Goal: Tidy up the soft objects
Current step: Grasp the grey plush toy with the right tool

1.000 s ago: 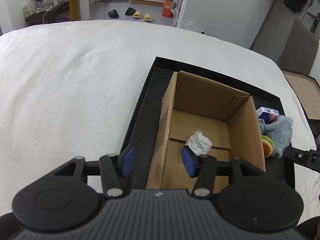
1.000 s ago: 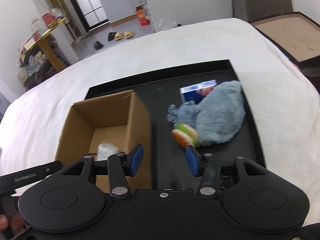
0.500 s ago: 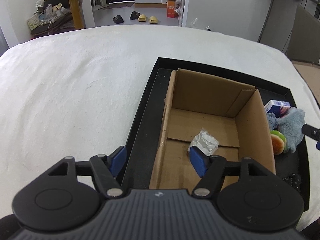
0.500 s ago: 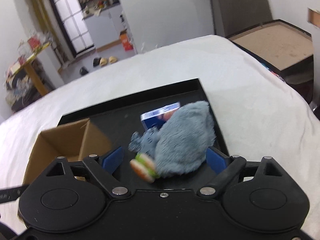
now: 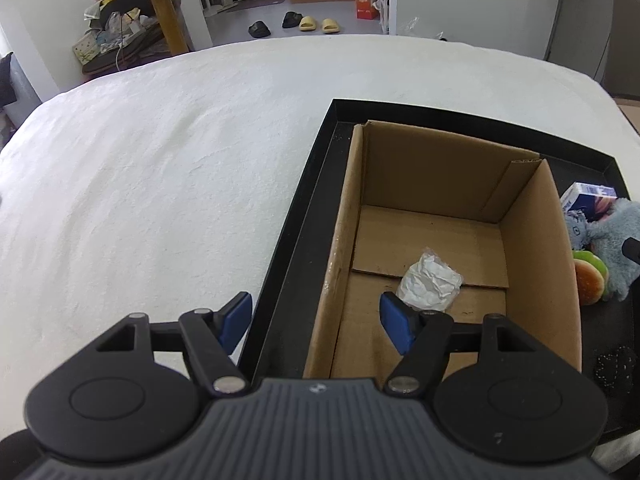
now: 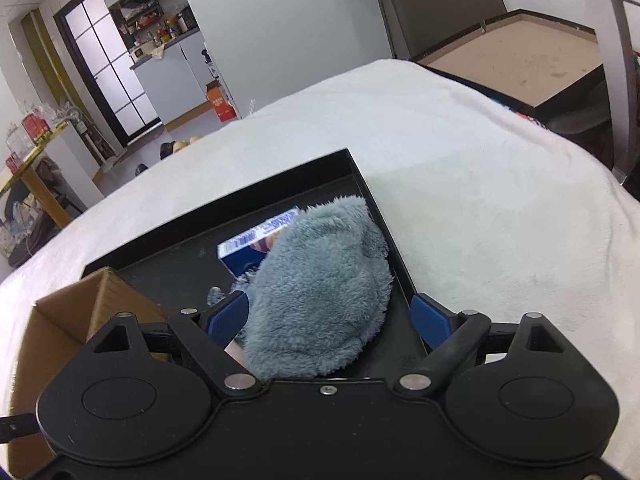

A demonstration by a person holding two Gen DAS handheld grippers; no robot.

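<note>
A grey-blue plush toy lies in the right part of a black tray. My right gripper is open, one finger on each side of the plush, low over it. The plush and its burger-shaped part also show in the left wrist view. An open cardboard box stands in the tray with a crumpled white packet on its floor. My left gripper is open and empty, straddling the box's left wall.
A blue and white carton lies behind the plush, partly under it. The tray sits on a white cloth-covered table. A black scrubby thing lies in the tray's near right corner. A brown table stands to the right.
My right gripper has opened wide and moved right and down over the plush. My left gripper has opened wider and pulled back a little beside the box.
</note>
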